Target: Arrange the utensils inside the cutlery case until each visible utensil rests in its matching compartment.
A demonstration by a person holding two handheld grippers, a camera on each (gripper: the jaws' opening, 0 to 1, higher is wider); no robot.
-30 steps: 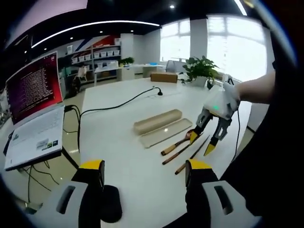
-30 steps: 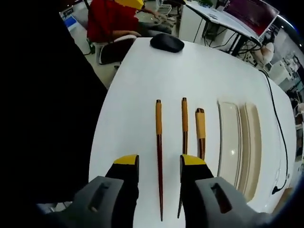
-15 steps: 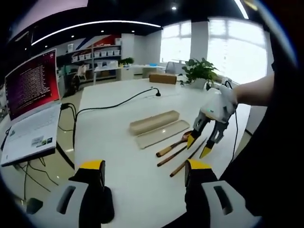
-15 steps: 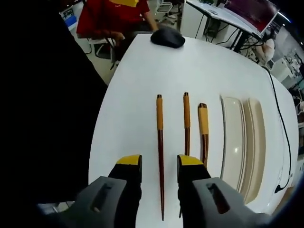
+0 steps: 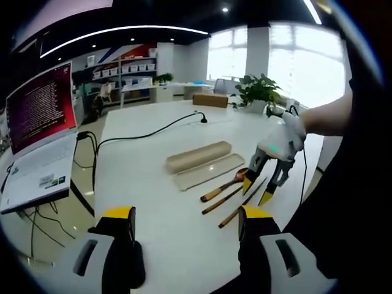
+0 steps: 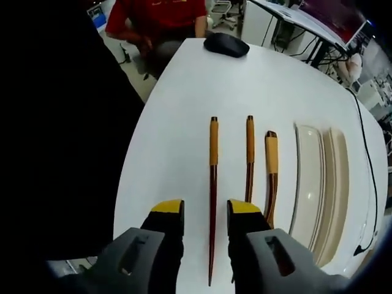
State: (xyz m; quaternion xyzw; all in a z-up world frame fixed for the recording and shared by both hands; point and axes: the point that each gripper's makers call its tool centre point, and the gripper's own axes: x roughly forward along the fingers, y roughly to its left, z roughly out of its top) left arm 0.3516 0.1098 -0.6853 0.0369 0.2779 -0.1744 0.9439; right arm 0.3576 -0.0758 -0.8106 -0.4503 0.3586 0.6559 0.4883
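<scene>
Three wooden utensils lie side by side on the white table (image 6: 184,110): a chopstick (image 6: 212,177), a second chopstick (image 6: 250,153) and a spoon (image 6: 271,162), all with tan handles. Beside them lies the beige cutlery case tray (image 6: 308,184) with its lid (image 6: 338,190). My right gripper (image 6: 205,208) is open, its jaws straddling the first chopstick near its tip. In the left gripper view the right gripper (image 5: 258,190) hovers over the utensils (image 5: 223,195), next to the case (image 5: 202,164). My left gripper (image 5: 188,214) hangs open, away from them.
A black mouse (image 6: 226,44) lies at the table's far end, near a seated person in red (image 6: 162,15). An open laptop (image 5: 37,147) and a black cable (image 5: 147,131) sit left of the case. A potted plant (image 5: 260,89) stands behind. The table edge (image 6: 131,165) is close.
The right gripper's jaws have drawn a little closer together around the chopstick and its view has drifted slightly. The left gripper view shifted a bit; the utensils and case stayed put.
</scene>
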